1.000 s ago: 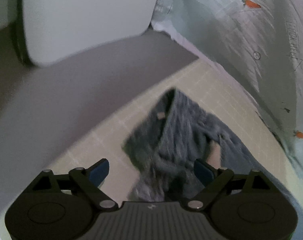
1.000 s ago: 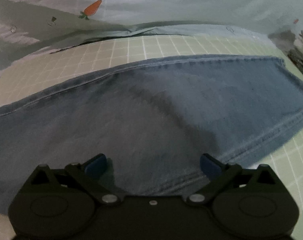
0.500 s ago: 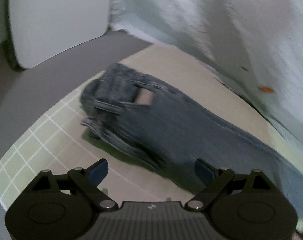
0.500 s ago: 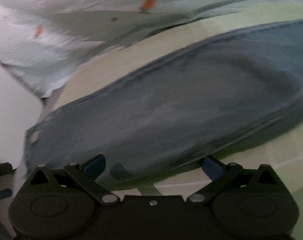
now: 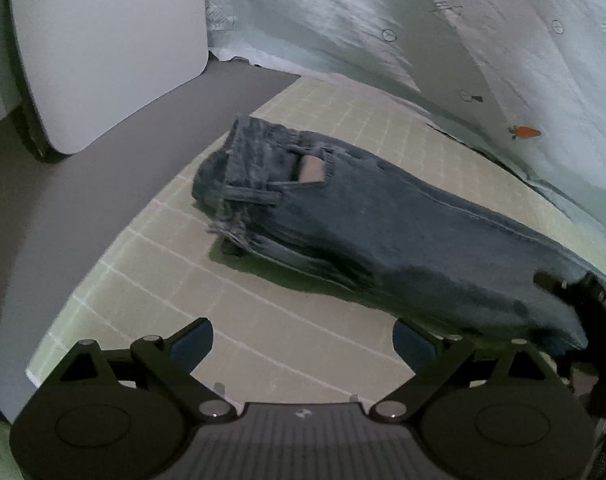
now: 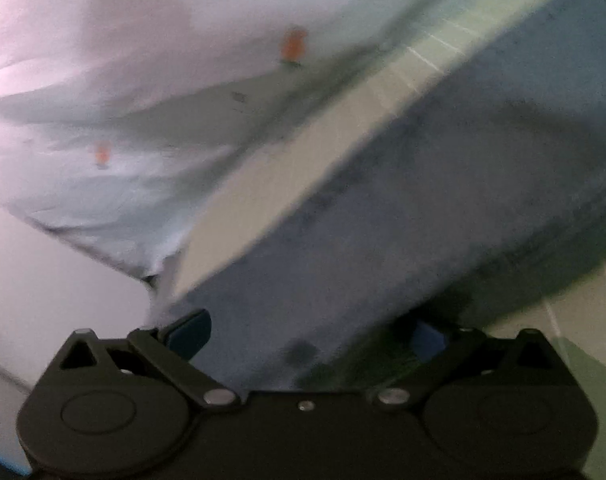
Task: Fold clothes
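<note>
Your landmark is the pale green cutting mat printed with a white grid (image 5: pixel 287 320), which lies on a flat grey surface (image 5: pixel 103 184). Behind the mat's far edge hangs a pale blue-green sheet printed with small orange carrots (image 5: pixel 423 40), and beyond the mat's far left corner stands a white rounded panel (image 5: pixel 103 48).

The pair of folded blue denim jeans (image 5: pixel 383 232) lies lengthwise on the mat, running from the mat's far left corner toward its right side. The waistband end, with a belt loop and a light patch label (image 5: pixel 311 168), points at the far left corner.

Your left gripper (image 5: pixel 303 340) sits over bare mat at the near side of the jeans, its blue-padded fingers (image 5: pixel 191 340) spread wide with nothing between them. In that same view the dark body of your right gripper (image 5: pixel 583 292) shows at the right end of the jeans, over the denim.

From your right wrist camera the picture is smeared by motion, yet the right gripper (image 6: pixel 307 336) shows its fingers (image 6: pixel 189 332) apart, with the denim (image 6: pixel 423 220) filling the space ahead of and between them. Whether the pads touch the cloth you cannot tell from this blur.
</note>
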The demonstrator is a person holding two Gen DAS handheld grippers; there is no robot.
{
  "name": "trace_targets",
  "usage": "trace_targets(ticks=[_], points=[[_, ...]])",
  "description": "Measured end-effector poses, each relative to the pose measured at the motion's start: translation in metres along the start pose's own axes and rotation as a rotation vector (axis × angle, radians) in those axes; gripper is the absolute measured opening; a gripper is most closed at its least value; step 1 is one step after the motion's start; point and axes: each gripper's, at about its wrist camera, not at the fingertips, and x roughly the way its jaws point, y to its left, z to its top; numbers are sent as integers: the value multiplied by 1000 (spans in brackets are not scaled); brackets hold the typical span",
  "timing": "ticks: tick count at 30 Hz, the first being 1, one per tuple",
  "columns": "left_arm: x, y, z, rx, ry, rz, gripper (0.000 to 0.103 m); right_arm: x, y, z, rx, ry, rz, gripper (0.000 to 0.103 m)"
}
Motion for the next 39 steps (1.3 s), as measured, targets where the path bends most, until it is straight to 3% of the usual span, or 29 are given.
trace_targets(ticks=[4,11,14,28,32,39], points=[[26,23,15,15,35,-3,96,1,8,-12,45,-37,-26,103],[64,48,50,41,50,-29,96,1,21,3,249,-179,136,103],[82,54,67,71,60,-34,96,17,12,1,320,-136,72,103],[146,62,100,213,106,-60,99,74,23,-21,524,-77,165,103],[154,69,102,208,133,-79,102,85,36,-17,498,2,109,103],[164,74,103,187,161,-102,103,63,32,-46,545,23,120,102]])
